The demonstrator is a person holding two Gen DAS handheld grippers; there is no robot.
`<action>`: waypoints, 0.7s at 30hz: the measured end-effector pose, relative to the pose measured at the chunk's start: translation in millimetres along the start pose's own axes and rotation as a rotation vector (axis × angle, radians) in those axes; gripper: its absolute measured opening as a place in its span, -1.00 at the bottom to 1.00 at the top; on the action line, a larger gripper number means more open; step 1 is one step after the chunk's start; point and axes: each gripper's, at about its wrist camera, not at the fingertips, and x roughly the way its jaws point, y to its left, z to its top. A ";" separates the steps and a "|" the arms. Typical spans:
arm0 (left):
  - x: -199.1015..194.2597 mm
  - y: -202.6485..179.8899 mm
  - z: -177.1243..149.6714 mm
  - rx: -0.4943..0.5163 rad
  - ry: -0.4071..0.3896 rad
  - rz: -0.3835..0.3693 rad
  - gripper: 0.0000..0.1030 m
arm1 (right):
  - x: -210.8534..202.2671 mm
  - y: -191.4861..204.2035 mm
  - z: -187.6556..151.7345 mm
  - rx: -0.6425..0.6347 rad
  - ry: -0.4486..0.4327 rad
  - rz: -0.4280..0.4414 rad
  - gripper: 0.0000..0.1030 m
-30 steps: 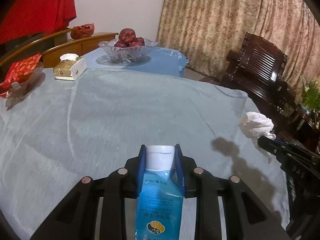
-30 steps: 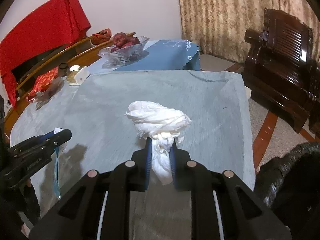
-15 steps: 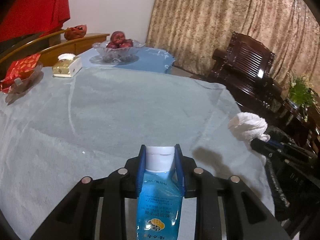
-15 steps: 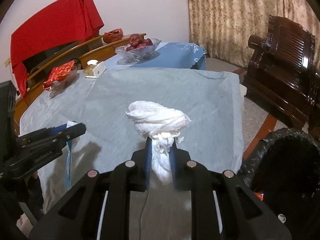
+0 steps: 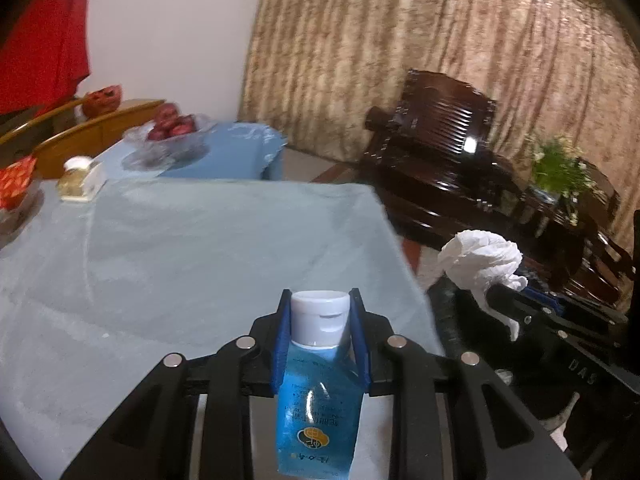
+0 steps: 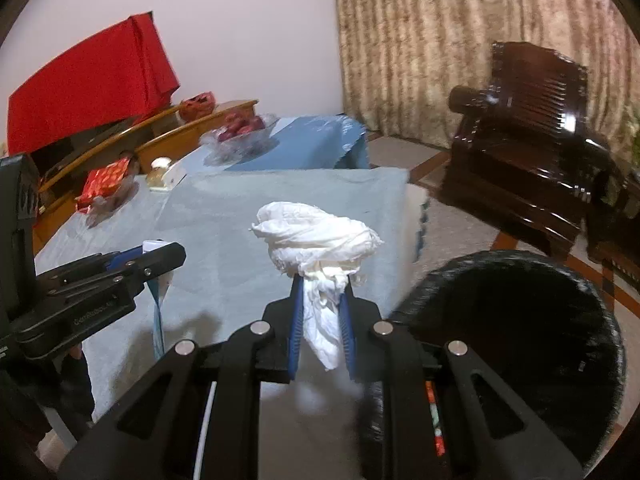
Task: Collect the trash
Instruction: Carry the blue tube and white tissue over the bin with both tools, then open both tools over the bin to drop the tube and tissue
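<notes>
Trash sits clamped in both grippers, held above the near right corner of the table (image 5: 200,248). That table, under a pale blue-grey cloth, is the biggest thing in view; everything below is placed from it. Right of the table, low on the floor beside its near corner, gapes the black bin (image 6: 520,320), with a little red scrap visible down by its near wall. Beyond the bin, well away from the table's right edge, stands a dark wooden chair (image 6: 532,140) before the curtain. Past the table's far end a glass bowl (image 5: 168,148) of red fruit rests on a blue-covered stand. At the table's far left corner lie a tissue box (image 5: 82,180) and a red packet (image 6: 106,186).

The right gripper (image 6: 322,284) is closed on a crumpled white tissue (image 6: 316,236), whose bulk balloons above the blue pads over the table's right edge, close to the bin. The left gripper (image 5: 319,300) is pinched on the white cap of a blue tube (image 5: 318,404), which hangs below the pads over the table's near edge.
</notes>
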 end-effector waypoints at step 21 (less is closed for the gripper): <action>24.2 -167.0 35.9 0.145 -0.064 -0.276 -0.47 | -89.7 -119.3 -21.0 0.109 -0.092 -0.244 -0.69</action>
